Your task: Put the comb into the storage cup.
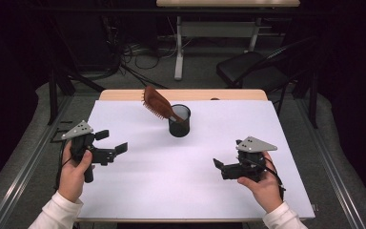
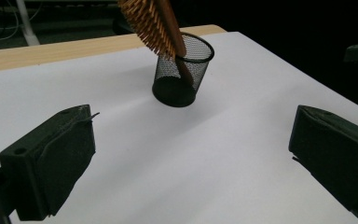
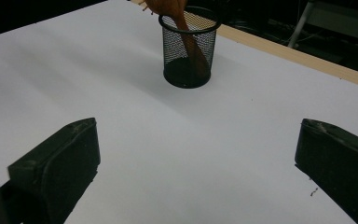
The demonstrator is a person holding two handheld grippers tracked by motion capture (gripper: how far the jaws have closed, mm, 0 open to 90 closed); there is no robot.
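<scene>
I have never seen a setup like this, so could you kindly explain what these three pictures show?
A person sits at a table covered in white, holding a hand-operated gripper in each hand: the left gripper and the right gripper. The high view looks down from above. The other two come from cameras riding on each gripper, so the black blocks at the bottom are that gripper's own jaws. Both stand open and hold nothing. On the table is a black mesh cup with a wooden hairbrush standing in it, handle down, leaning left.
</scene>
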